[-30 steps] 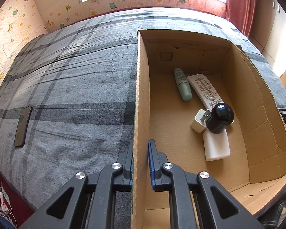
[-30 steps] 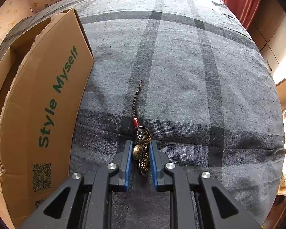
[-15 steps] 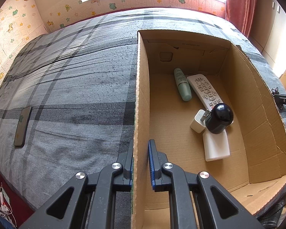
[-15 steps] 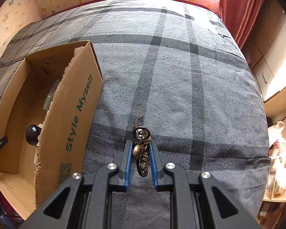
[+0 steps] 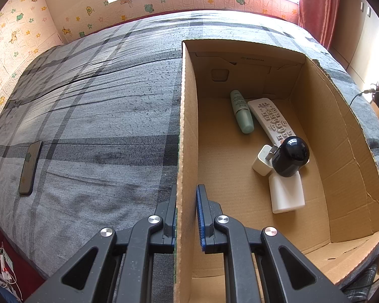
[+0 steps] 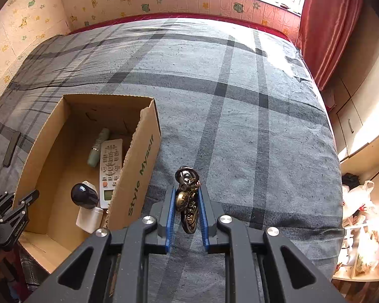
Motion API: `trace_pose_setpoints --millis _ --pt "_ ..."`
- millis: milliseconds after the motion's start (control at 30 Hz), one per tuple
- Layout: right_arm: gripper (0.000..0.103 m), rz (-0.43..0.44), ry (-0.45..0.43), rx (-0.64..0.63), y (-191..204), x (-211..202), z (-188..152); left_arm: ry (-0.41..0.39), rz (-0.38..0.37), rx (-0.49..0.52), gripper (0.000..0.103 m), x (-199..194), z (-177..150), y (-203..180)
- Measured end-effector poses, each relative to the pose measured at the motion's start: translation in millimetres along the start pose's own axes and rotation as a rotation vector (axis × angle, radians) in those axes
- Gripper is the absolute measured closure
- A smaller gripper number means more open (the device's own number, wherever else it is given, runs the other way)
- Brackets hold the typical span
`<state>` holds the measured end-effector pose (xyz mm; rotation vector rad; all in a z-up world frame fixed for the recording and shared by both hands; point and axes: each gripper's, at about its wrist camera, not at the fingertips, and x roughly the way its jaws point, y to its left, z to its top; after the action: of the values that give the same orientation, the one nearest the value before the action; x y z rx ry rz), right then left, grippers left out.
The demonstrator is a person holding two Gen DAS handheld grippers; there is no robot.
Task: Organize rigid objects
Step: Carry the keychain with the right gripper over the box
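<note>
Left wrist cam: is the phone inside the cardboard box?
No, the phone lies on the grey plaid bedspread well outside the cardboard box, left of its wall.

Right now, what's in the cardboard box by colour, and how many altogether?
Inside the cardboard box:
Green: 1, the green tube
White: 3, the remote, the charger plug, the white bottle
Black: 1, the bottle's round cap
Total: 5

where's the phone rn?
Left wrist view: the phone lies flat on the grey plaid bedspread at far left, well outside the cardboard box whose wall the left gripper clamps.
</note>
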<state>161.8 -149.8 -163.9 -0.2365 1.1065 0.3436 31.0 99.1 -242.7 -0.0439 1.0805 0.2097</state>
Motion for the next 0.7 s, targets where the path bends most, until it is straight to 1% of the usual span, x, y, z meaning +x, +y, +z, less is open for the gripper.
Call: trace_pose_setpoints --millis 367,700 --pt "0.086 0.042 -0.059 -0.065 33 -24 28 0.0 0.0 -0.001 0.09 0 0 0" --pt "0.086 0.103 -0.069 -0.142 79 -19 46 0.0 -0.002 -0.002 0.09 0 0 -1"
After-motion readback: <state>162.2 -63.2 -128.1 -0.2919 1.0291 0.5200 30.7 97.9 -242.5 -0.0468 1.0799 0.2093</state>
